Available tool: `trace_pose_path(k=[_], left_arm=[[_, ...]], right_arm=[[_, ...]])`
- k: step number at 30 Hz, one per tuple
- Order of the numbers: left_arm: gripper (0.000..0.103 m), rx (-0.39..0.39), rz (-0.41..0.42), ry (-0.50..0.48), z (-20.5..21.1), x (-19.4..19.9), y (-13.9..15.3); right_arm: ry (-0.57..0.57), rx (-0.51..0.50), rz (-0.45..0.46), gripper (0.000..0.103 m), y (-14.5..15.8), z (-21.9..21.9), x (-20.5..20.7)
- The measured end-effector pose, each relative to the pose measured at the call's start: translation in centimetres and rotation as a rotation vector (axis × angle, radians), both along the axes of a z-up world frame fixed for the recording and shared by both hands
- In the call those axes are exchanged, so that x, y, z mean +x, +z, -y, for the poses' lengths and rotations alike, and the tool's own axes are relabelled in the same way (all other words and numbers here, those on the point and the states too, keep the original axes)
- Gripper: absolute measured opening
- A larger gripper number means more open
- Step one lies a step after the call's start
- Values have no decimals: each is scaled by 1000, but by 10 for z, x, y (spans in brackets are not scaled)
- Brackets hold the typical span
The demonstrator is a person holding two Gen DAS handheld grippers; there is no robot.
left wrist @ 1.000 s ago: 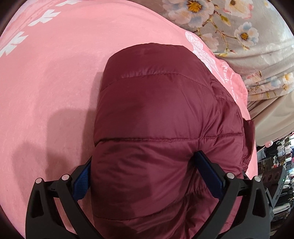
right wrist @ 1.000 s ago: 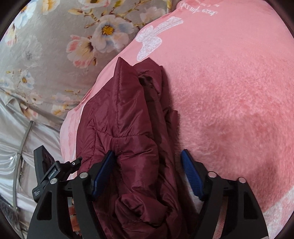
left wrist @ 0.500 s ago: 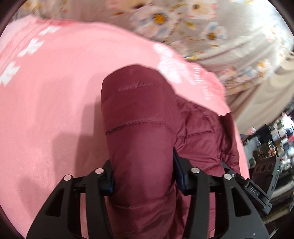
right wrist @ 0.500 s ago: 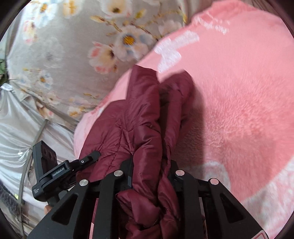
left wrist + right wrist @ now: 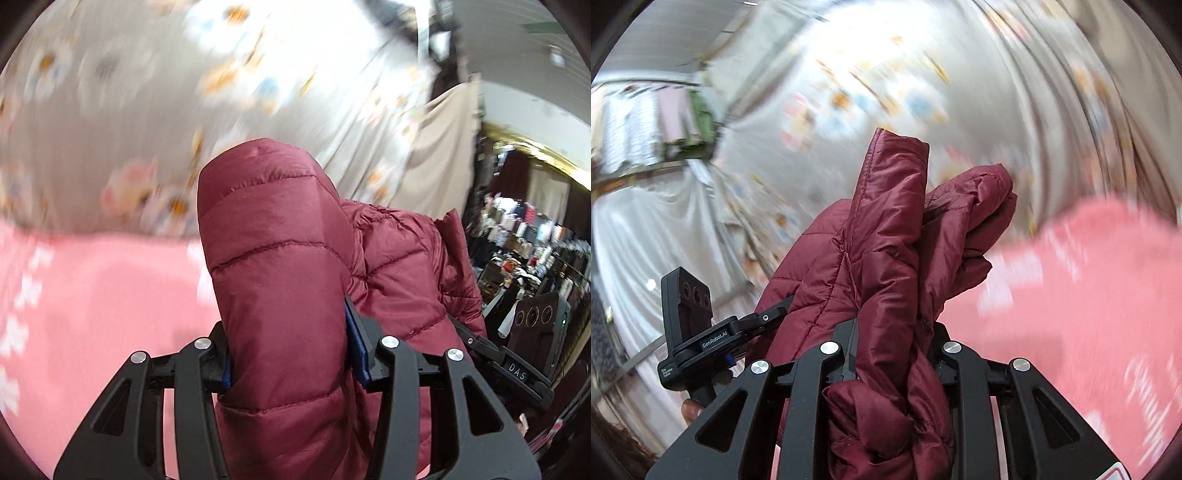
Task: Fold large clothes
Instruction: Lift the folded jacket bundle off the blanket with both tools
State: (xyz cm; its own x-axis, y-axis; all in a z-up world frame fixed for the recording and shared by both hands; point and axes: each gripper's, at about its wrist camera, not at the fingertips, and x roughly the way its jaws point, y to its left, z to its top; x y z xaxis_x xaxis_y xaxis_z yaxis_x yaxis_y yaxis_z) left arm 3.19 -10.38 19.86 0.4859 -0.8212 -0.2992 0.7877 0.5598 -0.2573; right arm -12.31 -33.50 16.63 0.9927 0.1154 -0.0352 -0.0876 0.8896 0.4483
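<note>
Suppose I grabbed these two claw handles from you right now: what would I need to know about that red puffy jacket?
Left claw: shut on the maroon puffer jacket, pinching a thick padded fold.
Right claw: shut on the same jacket, gripping a bunched edge.
The jacket hangs between both claws, with the pink blanket below and the floral curtain behind. Both views are blurred.
Done: both grips are made.
Left: the jacket looks bunched, not neatly folded. Probably lay it back on the blanket, smooth it and finish the fold.
</note>
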Motion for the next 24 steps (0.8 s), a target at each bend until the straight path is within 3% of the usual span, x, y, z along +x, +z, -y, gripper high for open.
trace_pose_path(k=[5,13,18,24], left_arm=[[47,-93,210,6,-39,-28,60],[49,-201,365,99,-111,-33,101],[51,-218,394,154,-148,-6,107],[51,-189,345,214,-182,51,87]], right_arm=[[19,-142,168,21,61,-39,-21],[115,-257,316,21,112,-95,-3],[173,-282,322,21,128,-131,37],[216,-263,239,21,110,-156,109]])
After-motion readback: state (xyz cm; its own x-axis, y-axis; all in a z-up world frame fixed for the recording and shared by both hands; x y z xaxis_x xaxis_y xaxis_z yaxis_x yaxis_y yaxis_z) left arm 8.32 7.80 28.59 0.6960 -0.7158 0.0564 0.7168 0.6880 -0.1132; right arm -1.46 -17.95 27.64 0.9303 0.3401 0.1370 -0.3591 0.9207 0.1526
